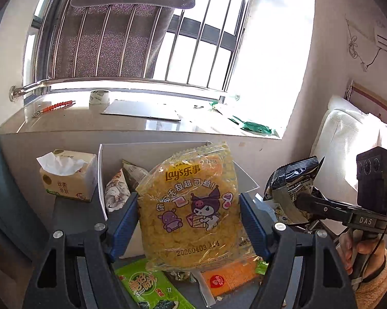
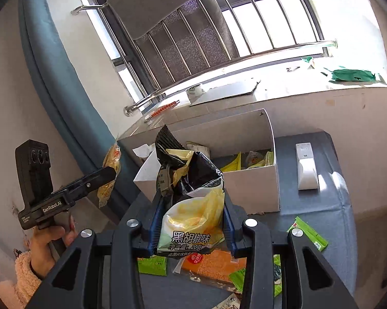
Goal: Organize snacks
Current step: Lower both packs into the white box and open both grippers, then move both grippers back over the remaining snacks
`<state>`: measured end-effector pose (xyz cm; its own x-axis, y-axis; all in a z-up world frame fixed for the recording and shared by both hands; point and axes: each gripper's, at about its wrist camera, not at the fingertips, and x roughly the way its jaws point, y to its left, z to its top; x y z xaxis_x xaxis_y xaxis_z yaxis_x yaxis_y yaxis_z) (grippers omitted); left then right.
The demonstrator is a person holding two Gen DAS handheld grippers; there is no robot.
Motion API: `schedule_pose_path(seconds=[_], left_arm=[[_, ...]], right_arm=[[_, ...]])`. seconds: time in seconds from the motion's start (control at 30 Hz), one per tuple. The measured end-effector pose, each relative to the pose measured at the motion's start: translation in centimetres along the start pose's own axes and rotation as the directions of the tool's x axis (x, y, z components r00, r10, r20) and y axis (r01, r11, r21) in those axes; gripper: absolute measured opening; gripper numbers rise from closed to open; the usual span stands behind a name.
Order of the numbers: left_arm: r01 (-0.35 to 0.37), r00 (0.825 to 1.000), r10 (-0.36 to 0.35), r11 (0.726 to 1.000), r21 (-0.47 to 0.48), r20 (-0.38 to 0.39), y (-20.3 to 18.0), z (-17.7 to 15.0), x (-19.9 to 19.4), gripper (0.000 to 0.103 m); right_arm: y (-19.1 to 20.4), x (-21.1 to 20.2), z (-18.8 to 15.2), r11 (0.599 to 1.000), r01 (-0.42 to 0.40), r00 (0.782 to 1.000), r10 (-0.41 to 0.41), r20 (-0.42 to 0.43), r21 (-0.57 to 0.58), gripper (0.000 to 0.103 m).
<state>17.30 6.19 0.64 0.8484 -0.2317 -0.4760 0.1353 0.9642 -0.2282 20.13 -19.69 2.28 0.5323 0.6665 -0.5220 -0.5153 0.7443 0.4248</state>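
My left gripper (image 1: 189,221) is shut on a yellow Lay's chip bag (image 1: 193,206) with cartoon figures and holds it up in front of the white box (image 1: 152,149). My right gripper (image 2: 190,229) is shut on a black and yellow pepper-flavour snack bag (image 2: 190,206), lifted above the table. The right gripper and its bag also show at the right of the left wrist view (image 1: 293,190). The white box (image 2: 252,180) holds several snack packets. Green seaweed packets (image 1: 152,288) and an orange packet (image 1: 229,278) lie on the blue-grey table below.
A tissue pack (image 1: 67,177) stands left of the box. A white remote (image 2: 306,167) lies on the table right of the box. Green packets (image 2: 309,234) lie near the table's right side. A window sill with tape and cardboard (image 1: 142,112) runs behind.
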Motion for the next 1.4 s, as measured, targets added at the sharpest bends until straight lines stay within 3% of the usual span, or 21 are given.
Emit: schedule_pose_path(seconds=[0.17, 0.3, 0.47, 0.5, 0.53, 0.57, 0.6, 0.7, 0.8, 1.1, 1.4], left_arm=[[-0.04, 0.999, 0.04, 0.999, 0.025, -0.024, 1.5, 3.7, 5.0, 0.08], [-0.048, 0.997, 0.048, 0.999, 0.003, -0.065, 2.7, 4.7, 8.0, 0.08], [-0.084, 0.989, 0.086, 0.996, 0.017, -0.122, 3.4, 4.4, 10.6, 0.081], [-0.087, 0.986, 0.088, 0.996, 0.014, -0.145, 3.7, 4.5, 11.1, 0.084], [-0.097, 0.978, 0.096, 0.995, 0.004, -0.185, 4.0, 4.4, 11.6, 0.096], [-0.121, 0.973, 0.117, 0.993, -0.007, -0.201, 4.3, 4.4, 11.9, 0.103], [-0.132, 0.973, 0.128, 0.991, -0.009, -0.194, 4.4, 4.3, 11.7, 0.103], [-0.14, 0.975, 0.137, 0.99, -0.004, -0.176, 4.4, 4.2, 10.8, 0.103], [-0.161, 0.977, 0.164, 0.986, 0.03, -0.138, 3.9, 4.3, 9.1, 0.103], [-0.124, 0.992, 0.123, 0.991, 0.052, 0.014, 1.2, 4.1, 0.4, 0.103], [-0.101, 0.988, 0.086, 0.988, 0.12, 0.13, -2.8, -1.0, -9.6, 0.103]], right_arm=[[-0.2, 4.4, 6.2, 0.996, 0.068, 0.997, -0.067, 0.03, -0.056, 0.044], [-1.2, 8.3, 9.1, 0.987, 0.141, 0.99, -0.141, -0.006, -0.077, 0.044], [-4.5, 11.0, 9.7, 0.993, 0.107, 0.994, -0.105, -0.034, 0.056, 0.045], [-4.7, 11.6, 9.6, 0.993, 0.111, 0.993, -0.108, -0.05, 0.051, 0.048], [-4.8, 12.1, 9.4, 0.992, 0.122, 0.991, -0.119, -0.068, 0.038, 0.049], [-4.8, 12.6, 9.3, 0.991, 0.13, 0.988, -0.128, -0.088, 0.026, 0.07], [-4.8, 12.9, 9.2, 0.99, 0.141, 0.985, -0.138, -0.102, 0.016, 0.102], [-4.5, 11.7, 9.0, 0.983, 0.183, 0.983, -0.184, -0.026, -0.024, 0.103], [-3.8, 10.9, 9.1, 0.977, 0.207, 0.978, -0.209, -0.027, -0.053, 0.103], [2.7, 5.3, 6.6, 0.969, 0.136, 0.991, -0.135, 0.019, -0.205, 0.103], [7.4, -2.8, -0.1, 0.947, 0.081, 0.995, -0.059, 0.08, -0.31, 0.103]])
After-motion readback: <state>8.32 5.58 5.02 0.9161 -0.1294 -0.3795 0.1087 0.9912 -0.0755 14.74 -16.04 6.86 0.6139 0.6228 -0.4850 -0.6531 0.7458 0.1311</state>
